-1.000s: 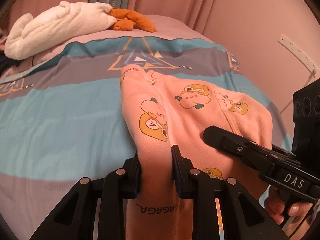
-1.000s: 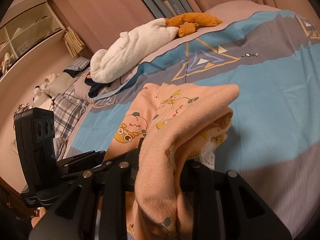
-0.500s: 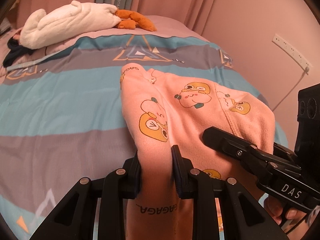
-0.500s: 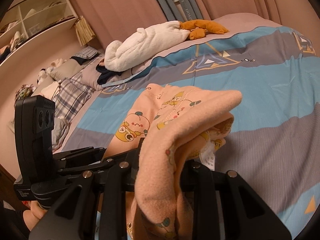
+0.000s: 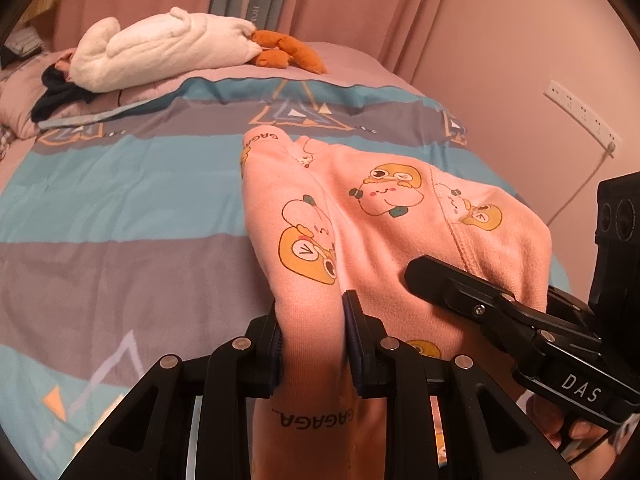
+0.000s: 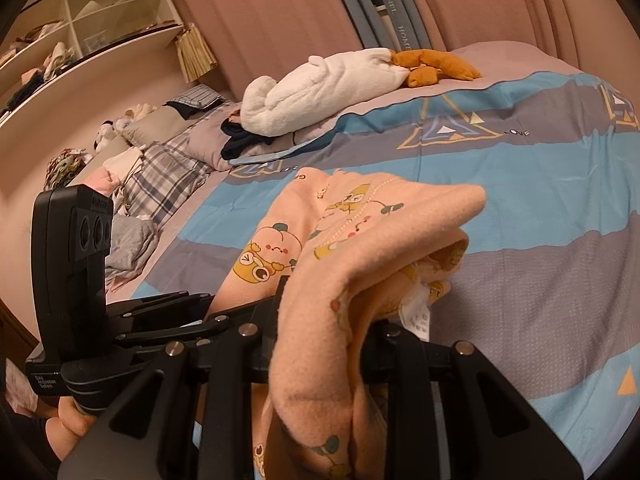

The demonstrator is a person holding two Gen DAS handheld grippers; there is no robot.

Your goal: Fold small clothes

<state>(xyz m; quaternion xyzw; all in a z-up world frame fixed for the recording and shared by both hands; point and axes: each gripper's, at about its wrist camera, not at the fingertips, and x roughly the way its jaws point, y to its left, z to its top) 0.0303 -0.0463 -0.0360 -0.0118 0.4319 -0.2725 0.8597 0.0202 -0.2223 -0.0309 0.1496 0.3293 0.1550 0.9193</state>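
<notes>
Pink garment [image 5: 372,216], cartoon print, held up over striped bedspread [image 5: 120,200] w/ both tools; fills centre + lower centre of both views. Left gripper [image 5: 314,332] at bottom centre of left view, jaws narrowed onto a bunched fold of cloth, pads pressing both sides. Right gripper [image 6: 320,320] bottom centre of right view, also nearly closed, thick roll of fabric clamped & draped over the fingers; white care tag [image 6: 416,316] hanging just beside it. In left view, right tool comes in from lower right, fingertip lying on the cloth. Step judged: carry/spread before laying flat for first fold. To do well: keep both grips firm, pull edges apart til fabric taut, no sag in middle; lower far edge onto bare blue-grey stripes mid frame, well apart from white plush [image 5: 160,52] & orange toy [image 5: 288,52] upper left. Lay down flat, smooth, then release. Risk: bunched grip leaves wrinkles; extra layers caught on right side, likely needs regrip at a single edge.
</notes>
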